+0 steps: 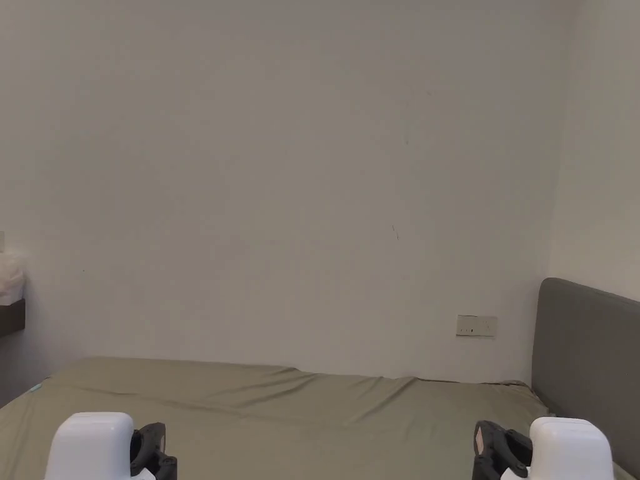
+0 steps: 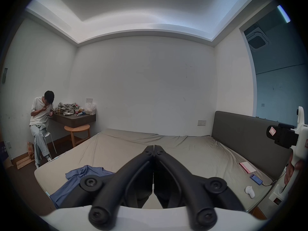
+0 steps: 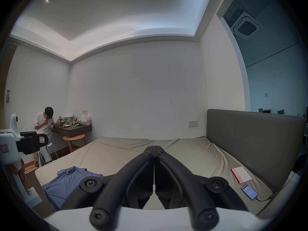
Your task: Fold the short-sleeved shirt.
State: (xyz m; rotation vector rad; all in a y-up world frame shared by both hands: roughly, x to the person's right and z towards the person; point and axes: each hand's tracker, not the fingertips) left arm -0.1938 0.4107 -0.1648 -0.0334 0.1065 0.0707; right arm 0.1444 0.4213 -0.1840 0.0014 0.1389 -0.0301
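Held above the bed (image 2: 191,153) with jaws pressed together on nothing, left gripper (image 2: 154,147) and right gripper (image 3: 154,147); blue shirt (image 3: 66,184) crumpled at lower left of both gripper views.

white wall (image 1: 281,187), olive bed (image 1: 312,412), grey headboard (image 1: 587,350)

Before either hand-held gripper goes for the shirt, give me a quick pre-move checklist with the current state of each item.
1. Left hand-held gripper free: ok, jaws closed together, holding nothing.
2. Right hand-held gripper free: ok, jaws closed together, holding nothing.
3. Jaws opened for grasping: not ok, both shut.
4. Crumpled blue short-sleeved shirt within view: ok, lying on the olive-sheeted bed near its front left corner.
5. Shirt spread flat: not ok, bunched.
6. Pink-edged notebook and corded smartphone apart from shirt: ok, by the headboard.
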